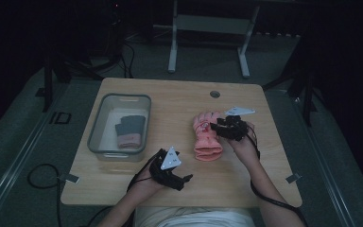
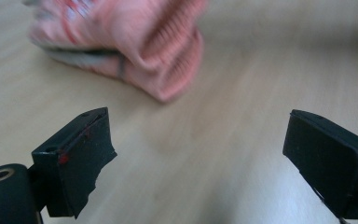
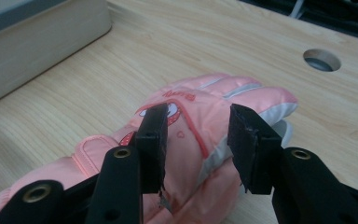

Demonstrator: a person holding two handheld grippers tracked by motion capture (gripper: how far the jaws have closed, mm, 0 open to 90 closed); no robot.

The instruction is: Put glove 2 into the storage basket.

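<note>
Wooden table seen from above, dim room. Described left to right.

Far left: 1 clear plastic bin w/ 1 glove already inside, grey fingers and pink cuff, lying flat on the bin floor. Likely the first of a pair, put away, so the bin is probably where the second one goes too.

Near left of centre: left gripper, held just above the table at the near edge, pointing right toward the middle. Its jaws stand wide apart w/ nothing between them; in the left gripper view bare tabletop fills the gap and the pink glove's cuff sits farther off. It looks parked clear of the work, ready to help.

Centre right: 1 pink glove lying flat on the table, fingers toward the far edge, ribbed cuff toward the near edge, well apart from the bin. This is the thing being worked on.

Right: right gripper, reaching in from the right over the glove's finger end. In the right gripper view the jaws are about half open and straddle the back of the glove; pads don't appear to be pressing the fabric, so no hold as yet. Placed that way prob. to pinch it for a lift.

Count: 2 gloves, 1 bin, 2 grippers, 1 round hole in the table at the far side.
</note>
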